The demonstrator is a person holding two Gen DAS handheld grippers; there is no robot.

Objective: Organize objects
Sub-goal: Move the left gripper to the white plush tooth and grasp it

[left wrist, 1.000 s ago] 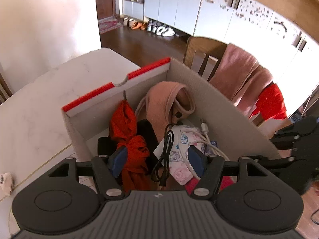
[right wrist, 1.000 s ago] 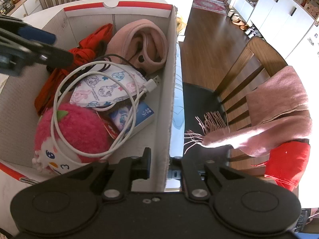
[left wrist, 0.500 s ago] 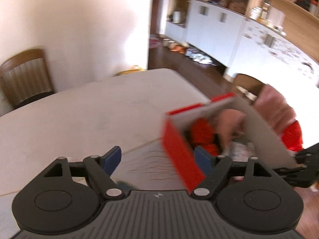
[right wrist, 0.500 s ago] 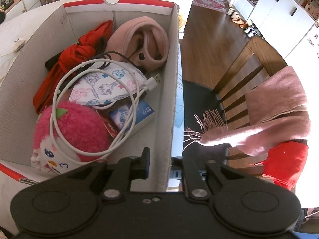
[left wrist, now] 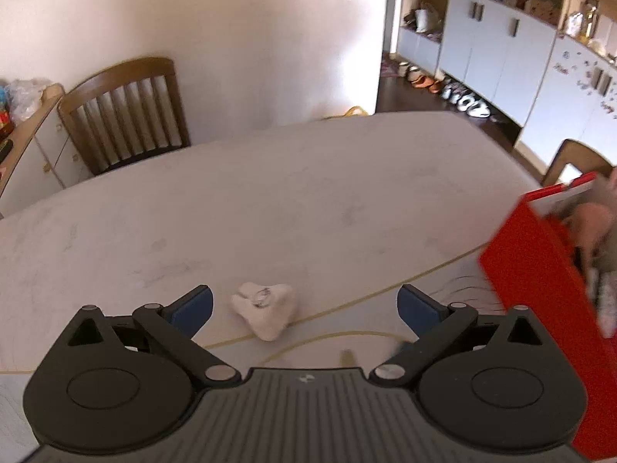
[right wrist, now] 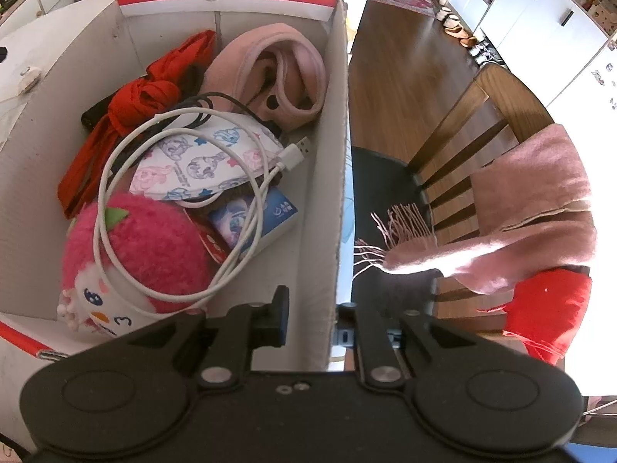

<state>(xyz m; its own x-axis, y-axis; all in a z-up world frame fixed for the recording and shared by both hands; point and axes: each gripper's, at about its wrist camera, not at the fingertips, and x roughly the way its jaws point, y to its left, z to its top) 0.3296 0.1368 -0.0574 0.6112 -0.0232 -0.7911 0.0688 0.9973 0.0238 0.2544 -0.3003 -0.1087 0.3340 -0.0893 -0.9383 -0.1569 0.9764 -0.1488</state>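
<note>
Fetching step: left gripper (left wrist: 304, 306), fingers spread wide, hovers over a small white heart-shaped object (left wrist: 265, 314) on the table (left wrist: 270, 200), next to be straddled and pinched, while right gripper (right wrist: 312, 318) clamps the red-and-white box (right wrist: 336, 177) wall.

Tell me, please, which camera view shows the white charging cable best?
The right wrist view: the white charging cable lies coiled over the pink plush toy inside the box. The left wrist view shows only the box's red side; the cable is hidden.

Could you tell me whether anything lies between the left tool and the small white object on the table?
Nothing visible does. The left tool is open, and the small white object lies on the bare table between its fingertips, left of the red box.
</note>
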